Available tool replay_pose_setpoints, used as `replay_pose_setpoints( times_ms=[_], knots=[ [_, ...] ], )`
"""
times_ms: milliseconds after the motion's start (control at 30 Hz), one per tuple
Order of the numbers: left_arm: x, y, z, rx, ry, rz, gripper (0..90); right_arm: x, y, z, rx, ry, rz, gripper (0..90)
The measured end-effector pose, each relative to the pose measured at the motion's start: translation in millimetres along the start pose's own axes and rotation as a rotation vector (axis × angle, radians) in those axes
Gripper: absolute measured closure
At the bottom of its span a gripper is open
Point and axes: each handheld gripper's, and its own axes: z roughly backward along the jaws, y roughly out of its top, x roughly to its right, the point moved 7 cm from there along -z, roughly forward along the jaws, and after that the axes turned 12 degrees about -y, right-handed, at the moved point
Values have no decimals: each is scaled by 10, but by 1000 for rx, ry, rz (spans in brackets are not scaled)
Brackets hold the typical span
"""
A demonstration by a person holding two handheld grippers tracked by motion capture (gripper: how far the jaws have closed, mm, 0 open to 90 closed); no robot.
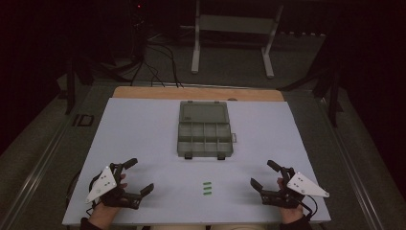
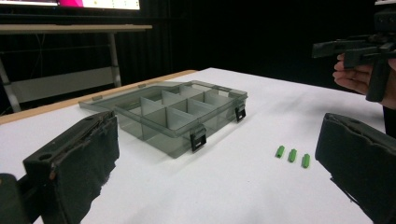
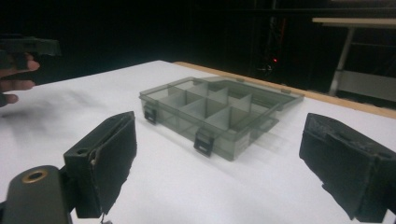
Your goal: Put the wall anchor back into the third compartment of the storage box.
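Observation:
A clear grey compartment box (image 1: 205,138) lies open at the middle of the white table sheet (image 1: 143,129), its lid (image 1: 203,112) folded flat behind it; its cells (image 2: 180,114) (image 3: 212,109) look empty. Three small green pegs (image 1: 207,188) lie in a row in front of the box, also seen beyond my left jaws as green pegs (image 2: 292,155). My left gripper (image 1: 141,176) rests open at the near left with nothing between its pads (image 2: 84,163). My right gripper (image 1: 262,174) rests open at the near right, also empty.
A wooden table edge (image 1: 198,93) runs behind the white sheet. A white metal stand (image 1: 234,28) and cables on the floor lie beyond the table. A hand (image 2: 357,77) holds the other gripper at the far right of the left gripper view.

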Motion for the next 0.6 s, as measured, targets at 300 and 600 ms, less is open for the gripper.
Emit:
replay_pose_setpoints(
  times_ms=[300,600],
  knots=[
    [-33,24,36,21,29,17,0,-19,-25,50,-15,6,-8,110],
    [-85,142,102,56,95,16,0,-33,-15,39,-9,-25,23,110]
  ],
)
